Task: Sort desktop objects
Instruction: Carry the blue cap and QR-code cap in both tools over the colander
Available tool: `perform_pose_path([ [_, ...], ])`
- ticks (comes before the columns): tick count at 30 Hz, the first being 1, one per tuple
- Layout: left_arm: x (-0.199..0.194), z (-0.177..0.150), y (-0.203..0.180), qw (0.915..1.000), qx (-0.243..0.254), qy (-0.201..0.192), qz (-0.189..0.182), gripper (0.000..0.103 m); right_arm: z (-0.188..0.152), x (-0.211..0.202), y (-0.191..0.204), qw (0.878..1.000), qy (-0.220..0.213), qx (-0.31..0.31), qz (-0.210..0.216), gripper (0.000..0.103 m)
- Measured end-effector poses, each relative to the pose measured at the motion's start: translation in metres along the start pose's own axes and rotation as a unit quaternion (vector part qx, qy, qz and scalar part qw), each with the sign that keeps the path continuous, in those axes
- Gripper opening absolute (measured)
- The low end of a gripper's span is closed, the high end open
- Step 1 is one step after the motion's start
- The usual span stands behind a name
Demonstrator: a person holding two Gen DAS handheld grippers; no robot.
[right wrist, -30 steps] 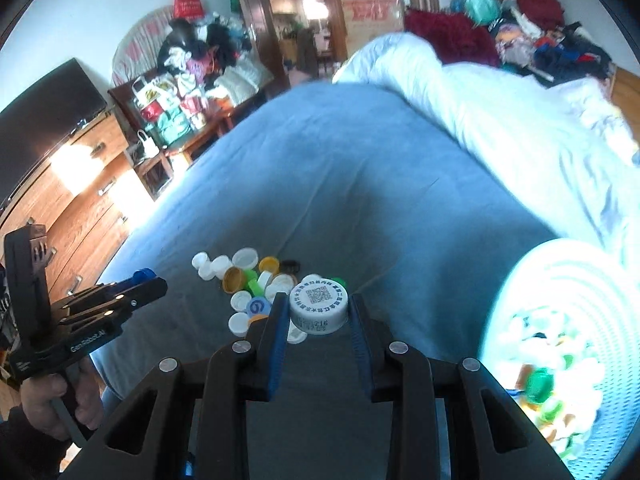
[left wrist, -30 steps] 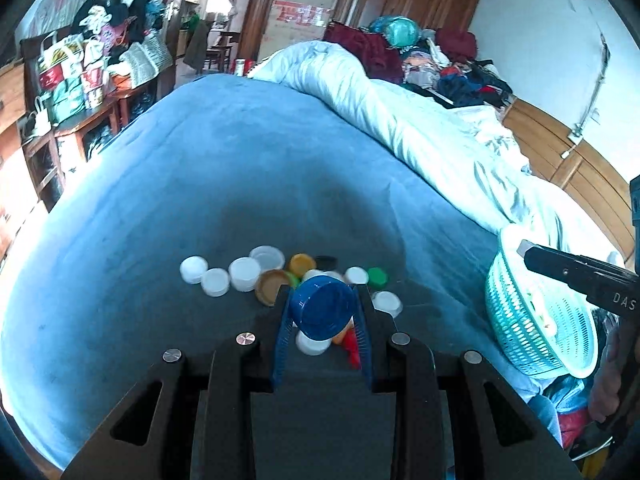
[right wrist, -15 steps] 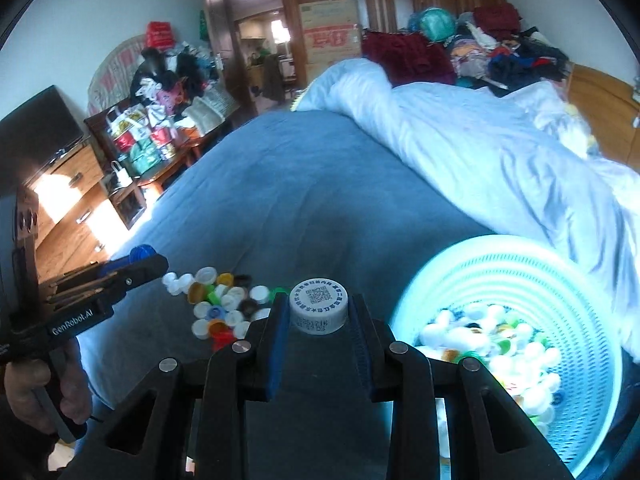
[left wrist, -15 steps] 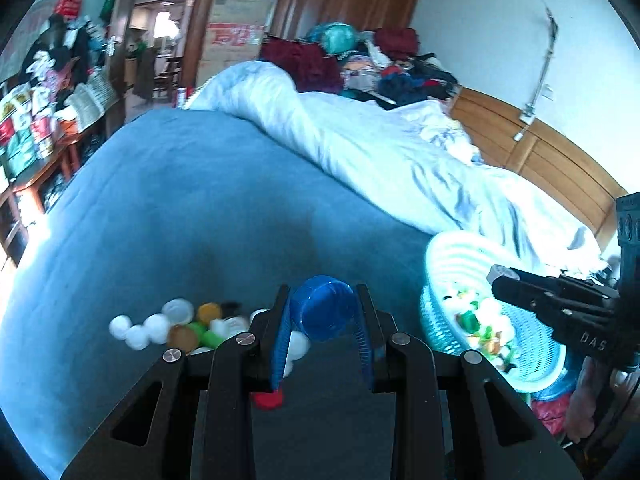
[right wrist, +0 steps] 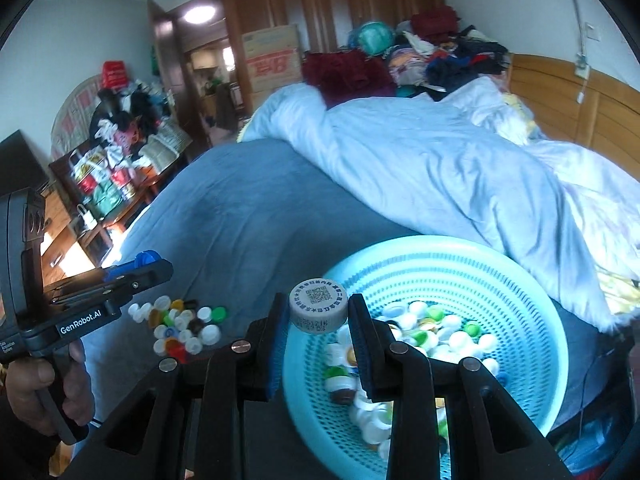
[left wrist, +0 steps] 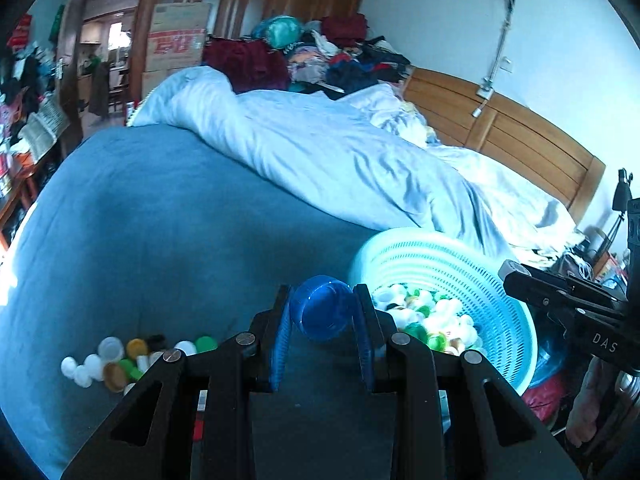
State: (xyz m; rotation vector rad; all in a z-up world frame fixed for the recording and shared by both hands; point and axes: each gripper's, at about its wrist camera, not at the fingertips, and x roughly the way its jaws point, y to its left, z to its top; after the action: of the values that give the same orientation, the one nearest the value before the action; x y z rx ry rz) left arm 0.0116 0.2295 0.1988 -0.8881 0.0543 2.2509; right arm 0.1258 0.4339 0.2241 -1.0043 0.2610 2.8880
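My left gripper (left wrist: 323, 314) is shut on a blue bottle cap (left wrist: 324, 312), held above the bed just left of the turquoise basket (left wrist: 472, 256). My right gripper (right wrist: 319, 312) is shut on a white cap with a QR code (right wrist: 318, 306), held over the left rim of the basket (right wrist: 520, 276), which holds several caps. A pile of loose caps (right wrist: 180, 326) lies on the blue bedspread; it also shows in the left wrist view (left wrist: 120, 360). The left gripper shows at the left of the right wrist view (right wrist: 140, 264).
A pale rumpled duvet (left wrist: 340, 152) lies behind the basket. A wooden headboard (left wrist: 500, 128) runs along the right. Cluttered shelves (right wrist: 108, 176) stand left of the bed. The basket sits near the bed's front right edge.
Both grippers have swung right from the cap pile toward the basket, each still holding its cap. The right one is now over the basket's rim.
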Motion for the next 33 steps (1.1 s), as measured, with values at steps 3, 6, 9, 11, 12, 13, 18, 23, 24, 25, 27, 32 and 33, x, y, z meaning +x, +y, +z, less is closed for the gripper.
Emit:
perform_pose_path([
  [3,0.005,0.002,-0.015,0.9999,0.01,0.005,-0.01,0.025,-0.001,-0.004,-0.012,1.0,-0.003,0.007,-0.005,0.033],
  [6,0.012,0.006,-0.032,0.9995,0.023,0.012,-0.019,0.025,-0.002,-0.007,-0.024,1.0,-0.004,0.016,-0.012,0.033],
  [9,0.019,0.011,-0.05,0.9987,0.038,0.02,-0.03,0.025,-0.002,-0.011,-0.033,1.0,-0.007,0.022,-0.017,0.033],
  [11,0.022,0.012,-0.062,0.9979,0.047,0.026,-0.037,0.025,-0.002,-0.013,-0.041,0.999,-0.008,0.028,-0.022,0.033],
  [12,0.025,0.013,-0.068,0.9974,0.052,0.029,-0.039,0.025,-0.002,-0.014,-0.043,0.999,-0.009,0.03,-0.024,0.033],
  [13,0.027,0.014,-0.074,0.9969,0.057,0.032,-0.044,0.025,-0.002,-0.015,-0.047,0.999,-0.009,0.033,-0.025,0.033],
  [18,0.041,0.019,-0.101,0.9945,0.076,0.048,-0.055,0.025,-0.003,-0.017,-0.066,0.998,-0.005,0.046,-0.034,0.033],
  [23,0.062,0.023,-0.113,0.9917,0.08,0.081,-0.059,0.025,-0.005,-0.014,-0.082,0.998,0.008,0.059,-0.035,0.033],
  [24,0.066,0.023,-0.115,0.991,0.082,0.09,-0.056,0.025,-0.005,-0.013,-0.086,0.997,0.012,0.062,-0.034,0.033],
  [25,0.07,0.023,-0.117,0.9903,0.084,0.096,-0.055,0.025,-0.006,-0.012,-0.088,0.997,0.016,0.066,-0.033,0.033],
  [27,0.076,0.022,-0.118,0.9885,0.084,0.114,-0.053,0.025,-0.008,-0.008,-0.094,0.997,0.025,0.073,-0.031,0.033],
  [32,0.092,0.014,-0.123,0.9838,0.09,0.148,-0.047,0.025,-0.012,-0.003,-0.101,0.996,0.04,0.079,-0.03,0.033],
  [33,0.093,0.012,-0.123,0.9832,0.09,0.152,-0.046,0.025,-0.013,-0.002,-0.101,0.995,0.043,0.079,-0.029,0.033],
])
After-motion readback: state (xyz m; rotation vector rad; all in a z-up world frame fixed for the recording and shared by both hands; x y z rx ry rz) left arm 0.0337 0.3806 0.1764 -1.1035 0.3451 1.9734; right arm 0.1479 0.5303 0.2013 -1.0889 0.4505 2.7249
